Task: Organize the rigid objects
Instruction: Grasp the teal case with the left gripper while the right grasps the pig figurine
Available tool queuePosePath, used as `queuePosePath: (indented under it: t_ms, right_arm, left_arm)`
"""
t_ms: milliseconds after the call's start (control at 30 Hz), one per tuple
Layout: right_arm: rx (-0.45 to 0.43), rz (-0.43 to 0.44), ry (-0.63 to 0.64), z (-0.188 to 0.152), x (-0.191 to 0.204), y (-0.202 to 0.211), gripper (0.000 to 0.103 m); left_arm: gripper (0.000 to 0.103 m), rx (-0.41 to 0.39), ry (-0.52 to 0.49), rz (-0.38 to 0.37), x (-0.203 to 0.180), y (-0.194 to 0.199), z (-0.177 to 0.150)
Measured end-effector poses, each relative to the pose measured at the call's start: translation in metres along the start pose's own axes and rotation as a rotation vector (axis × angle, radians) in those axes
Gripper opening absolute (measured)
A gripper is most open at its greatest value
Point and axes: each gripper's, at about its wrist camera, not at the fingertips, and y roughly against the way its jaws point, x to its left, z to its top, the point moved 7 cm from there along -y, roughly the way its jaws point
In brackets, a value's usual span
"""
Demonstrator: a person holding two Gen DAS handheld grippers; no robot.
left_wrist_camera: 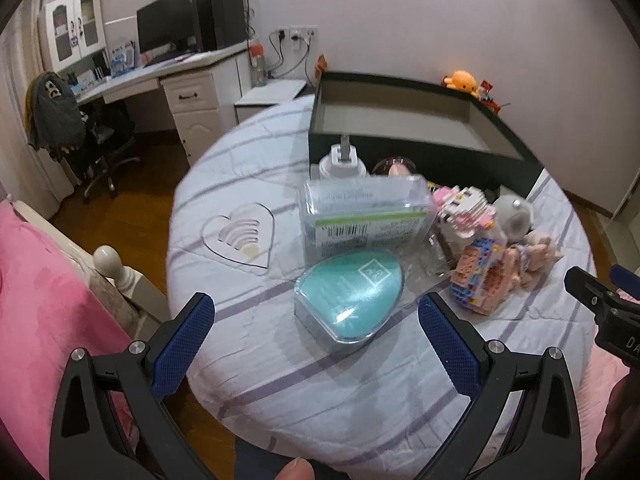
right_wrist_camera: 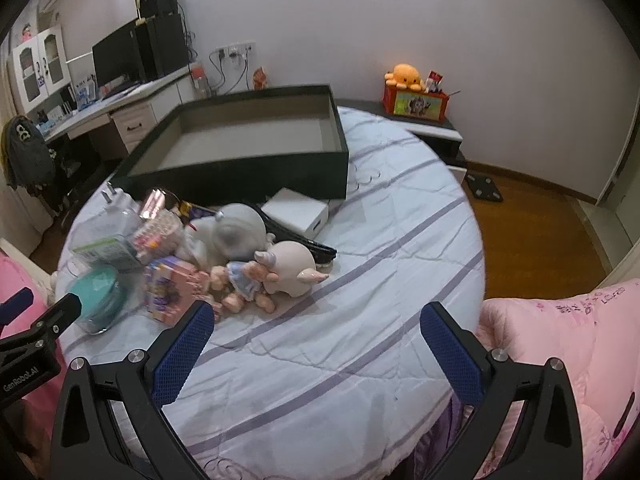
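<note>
A pile of small objects lies on the striped bedspread in front of an empty dark green box [left_wrist_camera: 400,120] [right_wrist_camera: 256,132]. It holds a teal egg-shaped case [left_wrist_camera: 352,292] [right_wrist_camera: 98,294], a clear plastic box [left_wrist_camera: 364,216], a white plug [left_wrist_camera: 342,162], pink brick models [left_wrist_camera: 480,280] [right_wrist_camera: 172,292], a grey round figure [right_wrist_camera: 236,232], a small doll [right_wrist_camera: 244,284] and a pink pig figure [right_wrist_camera: 292,266]. My left gripper [left_wrist_camera: 316,320] is open and empty, just short of the teal case. My right gripper [right_wrist_camera: 316,328] is open and empty over bare bedspread, right of the pile.
A white flat box [right_wrist_camera: 296,210] and a black brush lie by the green box. A pink quilt [right_wrist_camera: 568,340] lies at the right. A bedpost [left_wrist_camera: 108,258] and a desk with a monitor [left_wrist_camera: 168,32] stand at the left. A nightstand with toys [right_wrist_camera: 416,98] stands behind.
</note>
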Motion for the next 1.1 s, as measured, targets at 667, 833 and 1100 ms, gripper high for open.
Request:
queuePosePath:
  t_ms: [667,833,1100]
  right_arm:
    - [0.069,0.178,0.018,0.009,0.019,-0.075,0.103]
    - [0.055,0.199,0.040,0.011,0.024,-0.075,0.084]
    - [0.053,0.214,0.021,0.008,0.024,-0.064,0.073]
  left_arm:
    - [0.087,0.049,0.037,-0.027,-0.002,-0.058,-0.004]
    - [0.063,0.042,0.010,-0.058,-0.007,-0.053,-0.003]
    - [0.063,0.044,0.027,-0.091,-0.002,-0.045,-0.007]
